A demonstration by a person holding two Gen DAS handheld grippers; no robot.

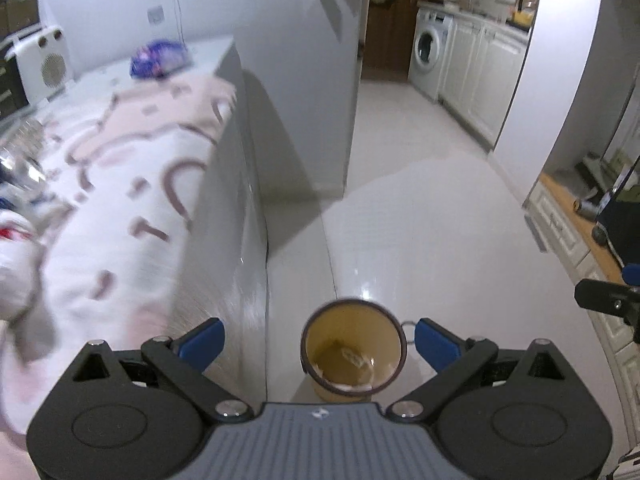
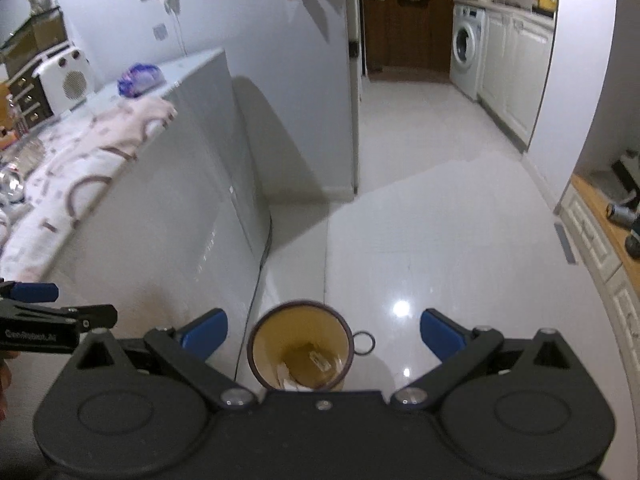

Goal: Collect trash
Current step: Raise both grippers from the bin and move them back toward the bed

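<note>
Currently, both of your grippers hang over the white tiled floor (image 2: 420, 240) beside the grey counter (image 2: 192, 184), and both stand spread wide with nothing between the pads.

Left gripper (image 1: 318, 342): its blue fingers (image 1: 202, 342) are parted. The yellow bin (image 1: 354, 354) stands on the floor below, seen from above. In this view the bin sits between the fingers, nearer the right-hand one, its dark rim close to that pad on screen. A small metal ring (image 1: 407, 330) hangs at the rim on that side. Trash, pale scraps and a small wrapper, lies in the bottom of the bin.

Right gripper (image 2: 324, 334): its fingers (image 2: 440, 334) are likewise apart and hold nothing. The bin (image 2: 300, 350) here lies between the fingers, left of centre, with the ring (image 2: 364, 343) on its right. Part of the bin is hidden behind the gripper body.

Surroundings: a pink patterned cloth (image 1: 112, 184) covers the counter top, blurred in the left view. A purple crumpled bag (image 2: 140, 76) rests at the counter's far end. A washing machine (image 2: 466, 48) stands in the room beyond.
</note>
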